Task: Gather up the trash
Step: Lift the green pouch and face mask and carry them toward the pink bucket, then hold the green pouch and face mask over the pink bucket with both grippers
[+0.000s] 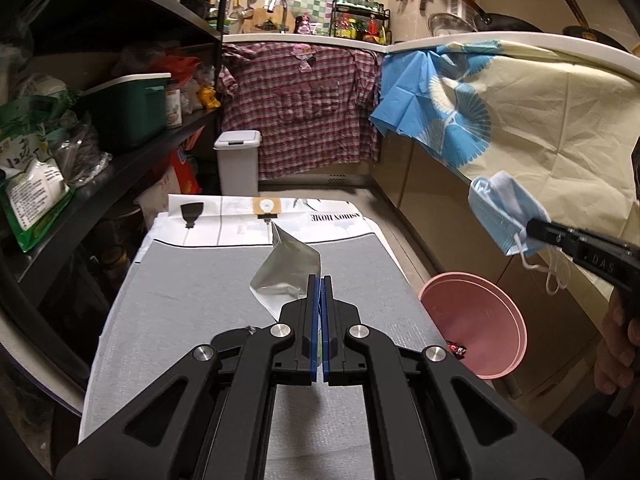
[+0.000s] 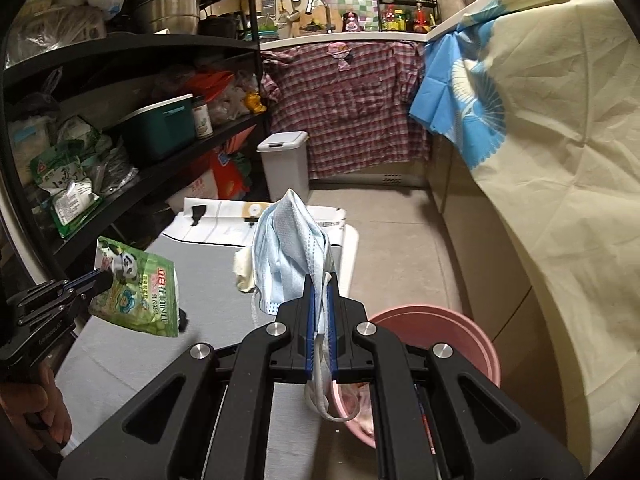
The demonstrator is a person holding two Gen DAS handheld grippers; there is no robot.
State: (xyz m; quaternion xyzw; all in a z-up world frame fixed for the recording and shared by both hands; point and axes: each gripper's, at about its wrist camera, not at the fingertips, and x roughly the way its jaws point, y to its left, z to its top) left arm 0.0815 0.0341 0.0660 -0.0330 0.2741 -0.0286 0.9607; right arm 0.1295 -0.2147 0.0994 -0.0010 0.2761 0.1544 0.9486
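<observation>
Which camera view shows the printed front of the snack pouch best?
The right wrist view: the snack pouch shows its green panda print, held in the left claw. The left wrist view shows only its silver back.

Clamped aloft: pouch point(image 2: 138, 292), mask point(image 2: 292, 256)

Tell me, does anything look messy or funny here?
A crumpled whitish wad lies on the gray table, probably uncollected trash. The left tongs pinch a snack pouch; the right tongs pinch a face mask.

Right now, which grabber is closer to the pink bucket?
Right. The right gripper, shut on the blue mask, hangs just beside and above the pink bucket. The left gripper holds the snack pouch over the table, farther away.
</observation>
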